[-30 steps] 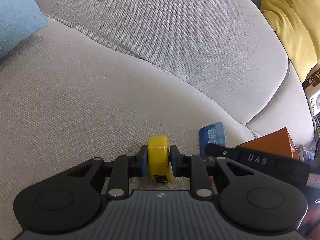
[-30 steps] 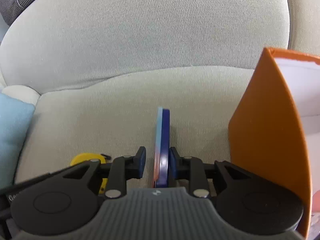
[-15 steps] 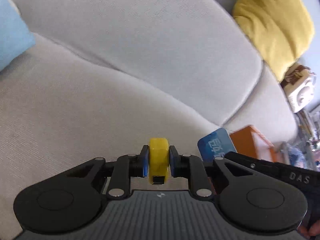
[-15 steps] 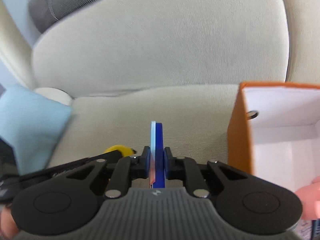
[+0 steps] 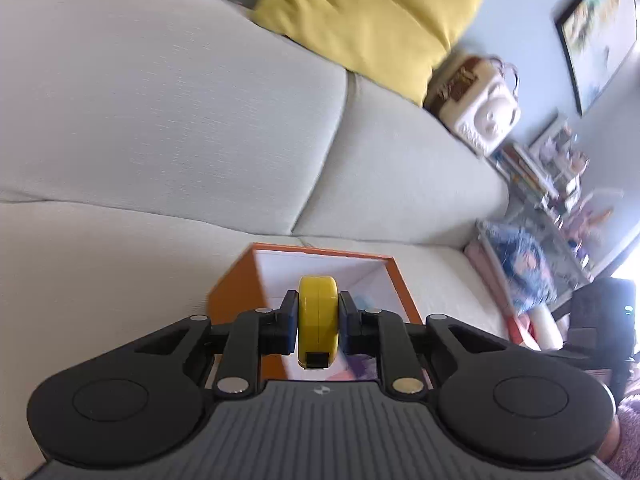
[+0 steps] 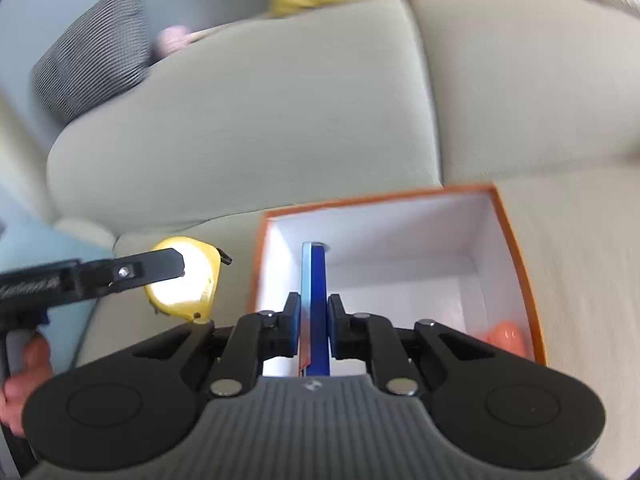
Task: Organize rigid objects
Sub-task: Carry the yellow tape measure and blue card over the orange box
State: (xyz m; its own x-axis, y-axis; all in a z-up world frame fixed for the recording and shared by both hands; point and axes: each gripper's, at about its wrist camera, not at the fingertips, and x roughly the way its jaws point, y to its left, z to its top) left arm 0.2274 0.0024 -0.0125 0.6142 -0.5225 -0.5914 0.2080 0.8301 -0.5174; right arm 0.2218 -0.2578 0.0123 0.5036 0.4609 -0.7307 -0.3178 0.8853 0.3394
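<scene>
both grippers carrying loads toward the orange box

while the orange box point(image 6: 516, 248) is sitting open on the sofa seat point(image 5: 100, 248), the left gripper point(image 5: 319, 320) is pinching a yellow tape measure point(image 5: 319, 320) edge-on, probably so it drops in cleanly. the right gripper point(image 6: 314, 316) is clamping a thin blue case point(image 6: 316, 300) upright above the box's white interior, where something orange-pink point(image 6: 504, 334) is already lying. the lettering on the left gripper's arm is blurring past reading in the right view.

Bright daylight throughout — glare whitening the round yellow plastic tape measure point(image 6: 182, 276) left of the fingers. Smeared by motion toward the edges, bowed by fisheye — sharp only near the fingers.
</scene>
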